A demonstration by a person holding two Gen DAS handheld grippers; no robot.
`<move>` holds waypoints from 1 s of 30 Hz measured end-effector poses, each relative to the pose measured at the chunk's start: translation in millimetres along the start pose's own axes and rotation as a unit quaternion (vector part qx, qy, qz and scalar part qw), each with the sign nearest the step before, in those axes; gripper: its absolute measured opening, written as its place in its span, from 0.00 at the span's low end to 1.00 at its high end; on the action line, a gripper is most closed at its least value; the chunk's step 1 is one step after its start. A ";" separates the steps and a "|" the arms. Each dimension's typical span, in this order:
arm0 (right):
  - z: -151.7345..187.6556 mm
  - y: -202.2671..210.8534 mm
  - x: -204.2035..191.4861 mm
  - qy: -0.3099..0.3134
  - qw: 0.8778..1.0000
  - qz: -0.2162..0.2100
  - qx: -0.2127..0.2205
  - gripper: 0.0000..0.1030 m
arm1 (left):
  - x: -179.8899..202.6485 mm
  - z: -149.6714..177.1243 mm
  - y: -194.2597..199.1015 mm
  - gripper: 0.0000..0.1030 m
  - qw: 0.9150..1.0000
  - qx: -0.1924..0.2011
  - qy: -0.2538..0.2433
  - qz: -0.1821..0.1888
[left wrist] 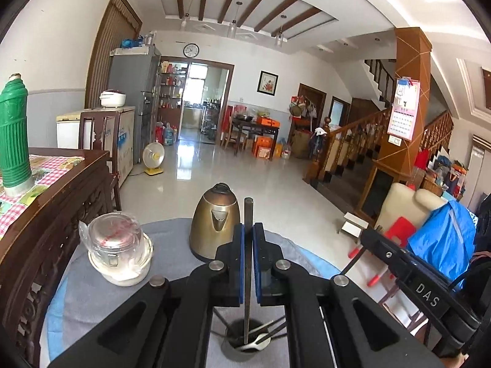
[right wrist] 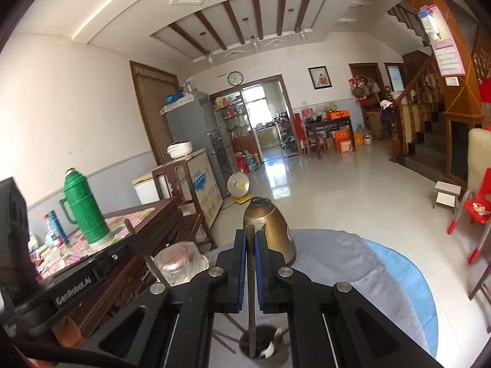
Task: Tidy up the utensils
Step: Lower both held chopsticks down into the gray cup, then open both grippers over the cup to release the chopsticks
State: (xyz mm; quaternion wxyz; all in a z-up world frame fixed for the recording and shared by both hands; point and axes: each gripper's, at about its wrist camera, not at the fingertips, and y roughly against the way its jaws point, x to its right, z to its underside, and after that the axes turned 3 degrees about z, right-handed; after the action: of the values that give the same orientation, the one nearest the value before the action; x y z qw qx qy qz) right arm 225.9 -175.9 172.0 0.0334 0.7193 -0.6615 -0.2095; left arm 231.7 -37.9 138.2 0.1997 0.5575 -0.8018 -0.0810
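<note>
My left gripper (left wrist: 248, 230) is shut on a dark chopstick (left wrist: 247, 211) that stands upright between the blue pads. Its lower end reaches down into a round metal utensil holder (left wrist: 230, 347) on the grey cloth. The holder also has a white spoon (left wrist: 254, 344) and other thin utensils in it. My right gripper (right wrist: 250, 236) is shut on a second dark chopstick (right wrist: 251, 322), also upright, with its lower end in the same holder (right wrist: 245, 351) beside the white spoon (right wrist: 268, 349). The two grippers hang side by side above the holder.
A brass-coloured kettle (left wrist: 214, 220) stands just beyond the holder on the round, cloth-covered table (left wrist: 165, 230). A plastic-wrapped glass jar (left wrist: 118, 248) sits to the left. A carved wooden table (left wrist: 61, 190) with a green thermos (left wrist: 13, 135) borders the left side. Open tiled floor lies beyond.
</note>
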 end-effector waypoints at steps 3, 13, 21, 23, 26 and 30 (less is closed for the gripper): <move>0.7 -14.1 1.0 -0.003 1.000 0.010 -0.002 0.05 | 3.4 10.0 -16.6 0.05 1.000 0.007 -0.007 -0.013; 42.7 -54.2 28.8 -0.018 0.998 0.029 -0.051 0.05 | 6.0 59.2 -59.1 0.05 0.999 -0.027 -0.016 -0.035; 51.9 -50.2 38.0 -0.028 0.998 0.027 -0.059 0.05 | 20.1 66.6 -55.0 0.05 0.997 -0.026 -0.048 -0.046; 52.6 -50.2 36.7 -0.028 0.997 0.027 -0.059 0.05 | 22.5 67.0 -54.1 0.05 0.997 -0.026 -0.053 -0.047; 53.4 -47.6 34.7 -0.027 0.997 0.026 -0.061 0.05 | 22.7 68.3 -53.3 0.05 0.997 -0.027 -0.054 -0.049; 54.6 -46.0 34.5 -0.026 0.997 0.028 -0.063 0.06 | 19.9 70.4 -54.8 0.05 0.997 -0.031 -0.052 -0.052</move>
State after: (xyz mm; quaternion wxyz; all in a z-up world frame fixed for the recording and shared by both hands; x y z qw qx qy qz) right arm 251.4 -191.1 98.5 0.0669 0.6914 -0.6673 -0.2687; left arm 244.0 -82.8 59.5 0.1699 0.5871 -0.7781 -0.1449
